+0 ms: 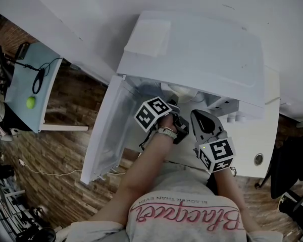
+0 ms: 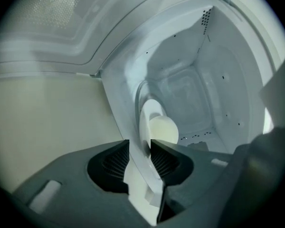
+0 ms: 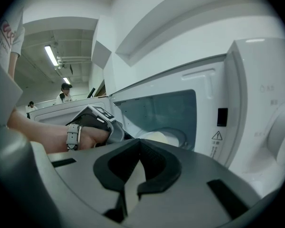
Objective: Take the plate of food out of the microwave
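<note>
White is most of what the head view gives you: a boxy white microwave [image 1: 202, 49] on a white table [image 1: 270, 135], its door [image 1: 108, 135] swung wide to the left. Your left gripper [image 1: 178, 120], the one with the square-marker cube, is pushed into the opening, so its tips are tucked under the top of the oven. Your right gripper [image 1: 199, 119] sits just beside it, outside the opening, with its black jaws drawn to a point. Off to the left there's a pale blue tabletop [image 1: 25, 84] with a small green ball [image 1: 30, 102] and a black cable [image 1: 39, 79] on it.

In the left gripper view, you've got the rim of a round white plate [image 2: 147, 115] running right between the ribbed pads [image 2: 116, 163]. The left gripper [image 2: 140, 158] is about half closed and the pads sit against the rim on both sides, so it has hold of the plate. The plate is still inside the microwave cavity [image 2: 199, 89] and carries a pale, rounded lump of food [image 2: 165, 129]. Everything looks tilted here because your gripper is rolled.

In the right gripper view, your right gripper [image 3: 140, 145] has its jaws together at the tips with nothing between them. It points at the open oven from in front. Past it you can see your left hand [image 3: 92, 137] with a pale wrist strap [image 3: 73, 137] holding the left gripper [image 3: 97, 120] at the mouth of the cavity, and the plate [image 3: 180, 137] with the food [image 3: 154, 137] on the oven floor. There's a round dial [image 3: 280, 127] on the panel at the right.
</note>
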Available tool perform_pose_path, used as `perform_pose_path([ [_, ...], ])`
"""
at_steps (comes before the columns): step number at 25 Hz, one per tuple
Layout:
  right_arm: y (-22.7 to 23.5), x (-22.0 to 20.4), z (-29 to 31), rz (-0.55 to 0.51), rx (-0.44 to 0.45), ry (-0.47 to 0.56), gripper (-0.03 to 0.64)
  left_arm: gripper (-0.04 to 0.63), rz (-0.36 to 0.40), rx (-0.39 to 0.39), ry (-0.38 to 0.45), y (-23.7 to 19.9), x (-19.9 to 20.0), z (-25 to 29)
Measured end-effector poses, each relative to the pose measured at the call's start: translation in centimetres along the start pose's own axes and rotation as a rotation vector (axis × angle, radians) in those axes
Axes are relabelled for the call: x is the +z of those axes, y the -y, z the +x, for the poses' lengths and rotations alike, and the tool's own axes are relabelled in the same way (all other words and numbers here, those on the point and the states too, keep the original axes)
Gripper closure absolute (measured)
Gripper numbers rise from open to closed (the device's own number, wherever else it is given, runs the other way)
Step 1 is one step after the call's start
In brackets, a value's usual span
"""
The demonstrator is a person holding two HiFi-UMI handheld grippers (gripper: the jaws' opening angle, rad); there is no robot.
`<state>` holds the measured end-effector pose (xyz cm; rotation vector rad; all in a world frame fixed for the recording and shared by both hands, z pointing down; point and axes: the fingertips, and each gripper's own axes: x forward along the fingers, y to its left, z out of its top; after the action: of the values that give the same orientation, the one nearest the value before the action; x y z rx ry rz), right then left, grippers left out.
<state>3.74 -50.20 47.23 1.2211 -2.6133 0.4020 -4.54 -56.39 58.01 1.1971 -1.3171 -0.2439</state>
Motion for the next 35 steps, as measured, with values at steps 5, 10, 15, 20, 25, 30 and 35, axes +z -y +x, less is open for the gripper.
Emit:
perform_pose_path([
  [5,0.0,0.1,-0.5,-0.004,-0.012,0.002,0.606,0.502,-0.045,-0.046,-0.004,0.4,0.1,0.0],
  [10,0.4,-0.1,-1.0,-0.001,-0.030,0.003,0.606,0.541,-0.103,-0.088,0.002,0.6,0.4,-0.2],
  [15,0.1,0.0,-1.3,-0.009,-0.032,0.005,0.606,0.551,-0.143,-0.154,0.003,0.6,0.4,-0.4],
  [20,-0.3,-0.1,-1.5,-0.017,-0.030,0.006,0.606,0.566,-0.155,-0.190,-0.003,0.8,0.5,-1.0],
  [25,-0.7,0.0,-1.8,-0.028,-0.029,0.010,0.606,0.576,-0.163,-0.262,0.005,1.5,0.5,-1.6],
  [30,-1.3,0.2,-2.2,-0.039,-0.028,0.011,0.606,0.577,-0.179,-0.305,-0.006,1.9,0.2,-2.2],
  [35,-1.9,0.1,-2.8,-0.052,-0.024,0.017,0.606,0.577,-0.187,-0.338,-0.010,1.9,-0.4,-2.6],
])
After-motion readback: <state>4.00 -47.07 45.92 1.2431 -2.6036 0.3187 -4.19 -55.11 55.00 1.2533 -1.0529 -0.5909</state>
